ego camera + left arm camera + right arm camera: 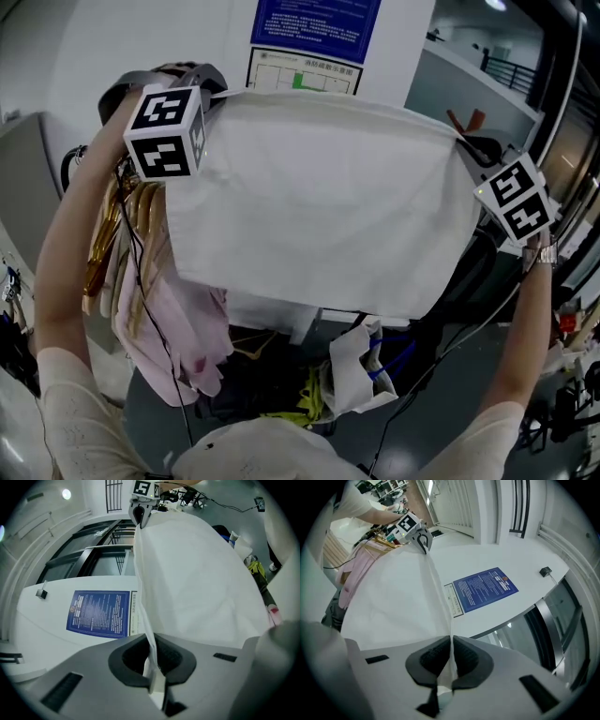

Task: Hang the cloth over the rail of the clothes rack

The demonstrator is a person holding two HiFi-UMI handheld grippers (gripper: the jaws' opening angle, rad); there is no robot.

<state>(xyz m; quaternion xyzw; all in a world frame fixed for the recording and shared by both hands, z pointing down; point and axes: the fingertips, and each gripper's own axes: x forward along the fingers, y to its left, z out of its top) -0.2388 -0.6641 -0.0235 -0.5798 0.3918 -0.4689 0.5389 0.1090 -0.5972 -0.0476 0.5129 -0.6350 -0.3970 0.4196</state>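
I hold the cloth (319, 206) spread wide across the middle of the head view. My left tool (151, 660) is clamped on its top corner at the upper left of that view. My right tool (451, 660) is pinched on the other top corner at the upper right, so the top edge runs taut between them. Gold hangers (112, 234) and a pink garment (183, 328) hang at the lower left, partly behind the cloth. I cannot make out the rail itself. I judge this the lift-and-carry step. Next, the top edge must pass over the rail level and come down on the far side before either tool lets go.
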